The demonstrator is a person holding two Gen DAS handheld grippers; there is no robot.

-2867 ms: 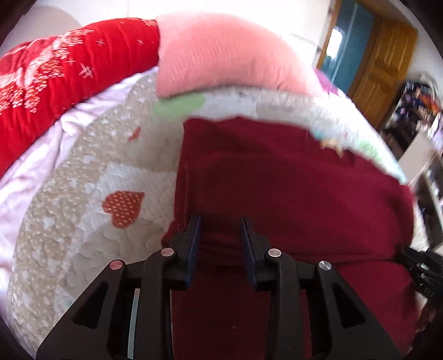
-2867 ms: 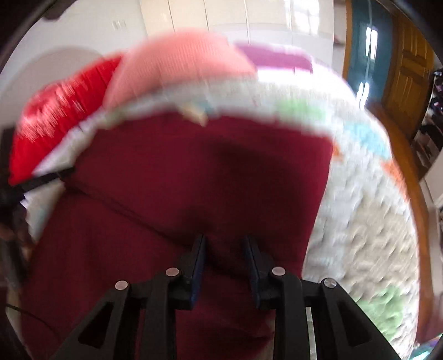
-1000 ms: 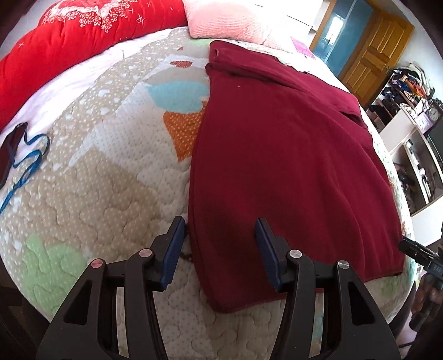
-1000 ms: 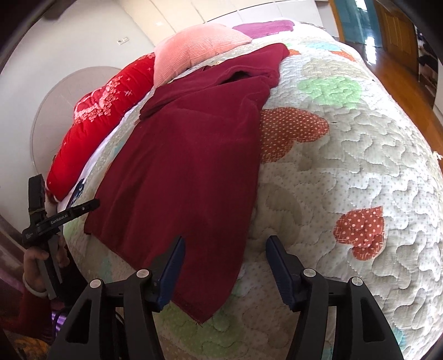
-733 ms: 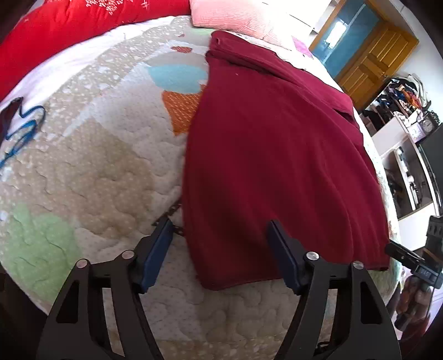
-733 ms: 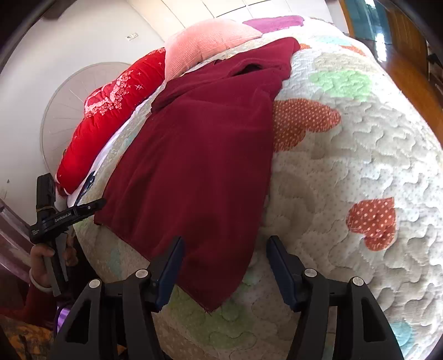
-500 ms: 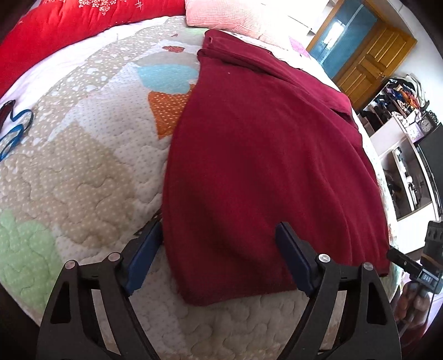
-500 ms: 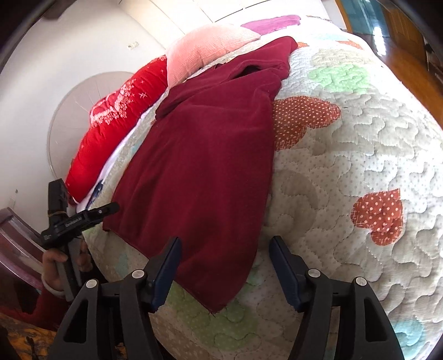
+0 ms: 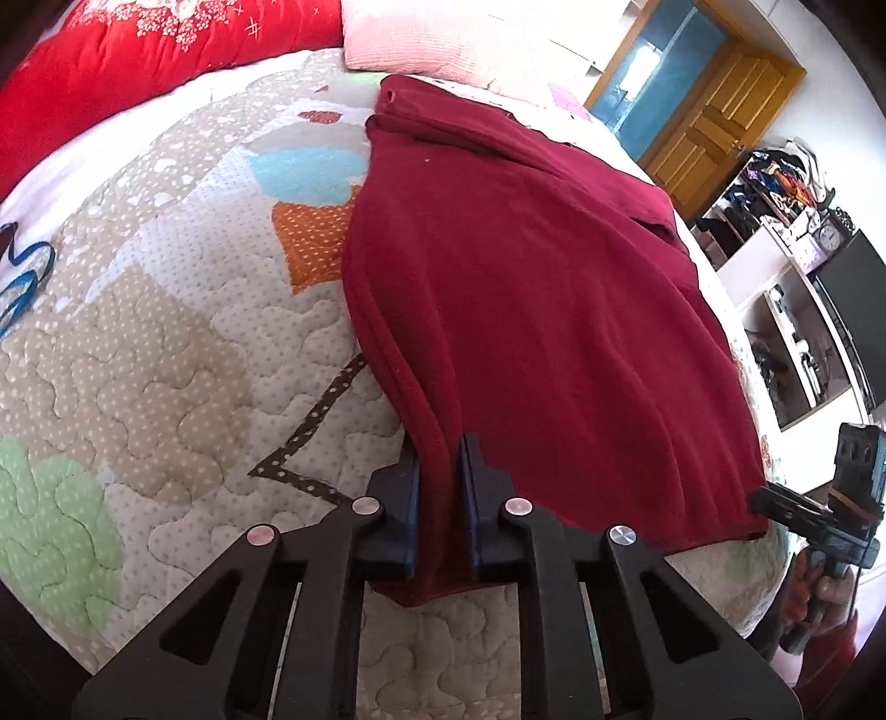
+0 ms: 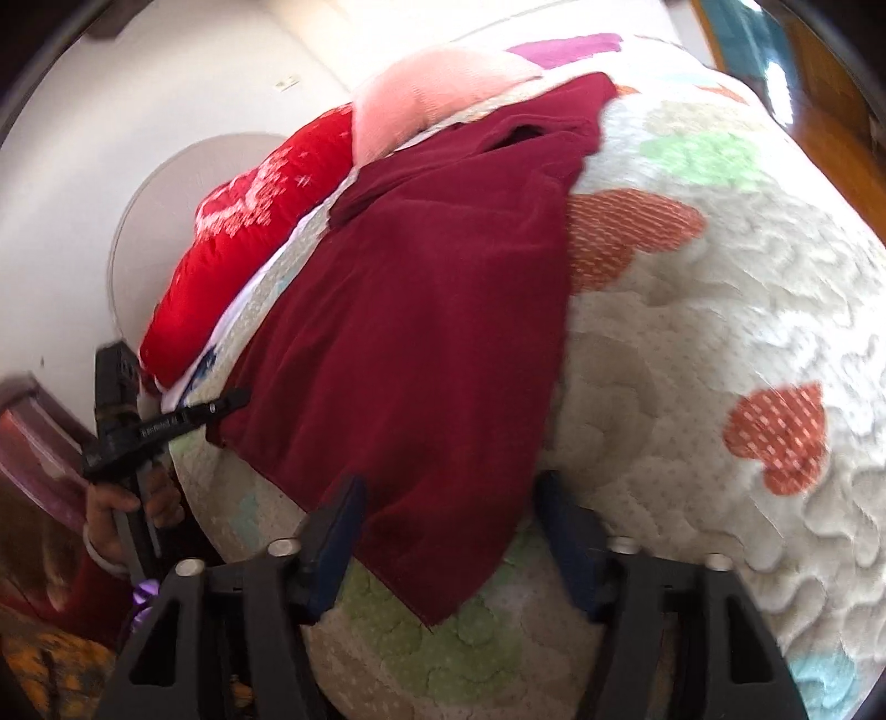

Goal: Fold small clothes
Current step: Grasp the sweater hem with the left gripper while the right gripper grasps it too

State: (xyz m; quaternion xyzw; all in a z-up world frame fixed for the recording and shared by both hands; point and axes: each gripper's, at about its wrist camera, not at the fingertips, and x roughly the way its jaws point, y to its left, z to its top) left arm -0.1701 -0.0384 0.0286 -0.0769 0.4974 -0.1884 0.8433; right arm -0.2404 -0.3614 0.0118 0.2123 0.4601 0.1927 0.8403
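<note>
- Maroon garment point(image 9: 531, 310) lies spread on the quilted bedspread point(image 9: 166, 343), its near hem toward both grippers.
- Left gripper point(image 9: 440, 487), wide apart 0.5 s ago, has just closed and now pinches the garment's near left corner.
- Right gripper point(image 10: 448, 531) has narrowed; its 2 fingers straddle the right corner, pads not pressing.

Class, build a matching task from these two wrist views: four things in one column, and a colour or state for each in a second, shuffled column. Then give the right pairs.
Column one:
1. left gripper
2. right gripper
3. pillow
4. dark red garment

Column two:
A. jaws apart, astride a near corner of the cloth
B. pale pink, at the far end of the bed
C. spread flat over the patchwork quilt
D. clamped on a near corner of the cloth

Pairs: 1-D, 2-A, 3-B, 4-C
</note>
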